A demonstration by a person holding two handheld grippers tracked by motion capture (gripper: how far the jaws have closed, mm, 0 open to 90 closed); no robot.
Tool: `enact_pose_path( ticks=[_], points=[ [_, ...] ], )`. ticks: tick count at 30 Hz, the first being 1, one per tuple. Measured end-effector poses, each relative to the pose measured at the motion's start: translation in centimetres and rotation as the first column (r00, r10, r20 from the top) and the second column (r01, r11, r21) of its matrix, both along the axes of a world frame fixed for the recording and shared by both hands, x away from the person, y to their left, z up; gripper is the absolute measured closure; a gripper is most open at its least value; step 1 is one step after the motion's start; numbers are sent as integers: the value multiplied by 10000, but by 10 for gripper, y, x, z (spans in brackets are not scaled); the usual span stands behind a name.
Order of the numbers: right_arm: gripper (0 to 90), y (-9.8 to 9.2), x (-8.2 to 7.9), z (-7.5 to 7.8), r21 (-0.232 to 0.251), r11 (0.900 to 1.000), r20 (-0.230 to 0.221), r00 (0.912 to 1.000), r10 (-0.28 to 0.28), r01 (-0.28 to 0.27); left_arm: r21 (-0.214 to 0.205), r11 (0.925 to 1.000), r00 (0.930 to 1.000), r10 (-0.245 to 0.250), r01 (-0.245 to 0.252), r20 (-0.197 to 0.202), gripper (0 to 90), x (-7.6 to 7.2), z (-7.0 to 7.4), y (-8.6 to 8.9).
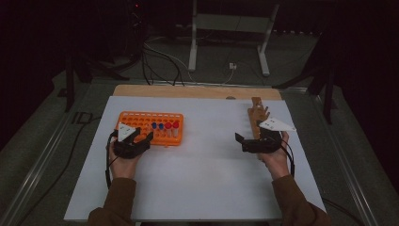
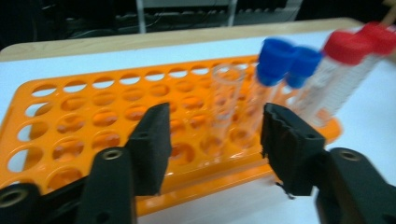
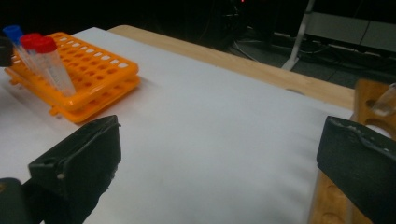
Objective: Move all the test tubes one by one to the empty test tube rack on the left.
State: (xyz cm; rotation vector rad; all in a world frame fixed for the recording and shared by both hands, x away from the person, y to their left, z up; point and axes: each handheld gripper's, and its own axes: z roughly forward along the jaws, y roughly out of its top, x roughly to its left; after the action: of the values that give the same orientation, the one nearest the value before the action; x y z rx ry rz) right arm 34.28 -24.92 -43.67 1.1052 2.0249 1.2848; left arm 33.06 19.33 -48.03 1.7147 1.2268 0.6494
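high view: the room behind the table [image 1: 202, 188] is dark, and the floor cables and stand legs at 12 o'clock are hard to make out. the left gripper [image 1: 141, 140] sits at the near edge of the orange rack [image 1: 141, 117], covering its front left corner; the capped tubes stand at the rack's 3 o'clock end. the right gripper [image 1: 241, 140] hides the lower part of the wooden rack [image 1: 256, 113] near the table's right edge. bare white surface lies between the two hands and toward 6 o'clock.

left gripper view: the picture is blurred. the jaws stand about half open with nothing pinched; a clear uncapped tube [image 2: 226, 100] stands in the orange rack beyond the gap. the blue-capped tubes [image 2: 275, 60] and red-capped tubes [image 2: 348, 46] lean at 2 o'clock, the outer red cap cut off by the frame.

right gripper view: the jaws gape wide with nothing between them, over bare table. the wooden rack is cut off at 3 o'clock, a clear tube [image 3: 385, 103] barely seen there. the orange rack sits at 10 o'clock.
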Motion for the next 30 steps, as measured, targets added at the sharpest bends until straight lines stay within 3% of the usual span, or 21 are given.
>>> enact_pose_path(
  ticks=[9, 13, 23, 30],
  points=[
    [0, -14, 18, 13, -57, 9982, 85, 9982, -595, 596, -687, 9969, 9982, -338, 372, 503, 160, -15, 12, -8],
    [15, -23, 32, 15, -177, 9942, 38, 9944, -1057, 1057, -841, 9958, 9982, -331, 372, 506, 12, -17, 13, -9],
    [70, -43, 72, 20, -471, 9856, -477, 9853, -1643, 1621, -1019, 9932, 9974, -505, 556, 512, 3, -17, 13, -12],
    [220, -53, 101, 14, -492, 9755, -834, 9723, -2181, 2146, -1034, 9930, 9974, -520, 568, 491, 4, -17, 12, -12]
  ],
)
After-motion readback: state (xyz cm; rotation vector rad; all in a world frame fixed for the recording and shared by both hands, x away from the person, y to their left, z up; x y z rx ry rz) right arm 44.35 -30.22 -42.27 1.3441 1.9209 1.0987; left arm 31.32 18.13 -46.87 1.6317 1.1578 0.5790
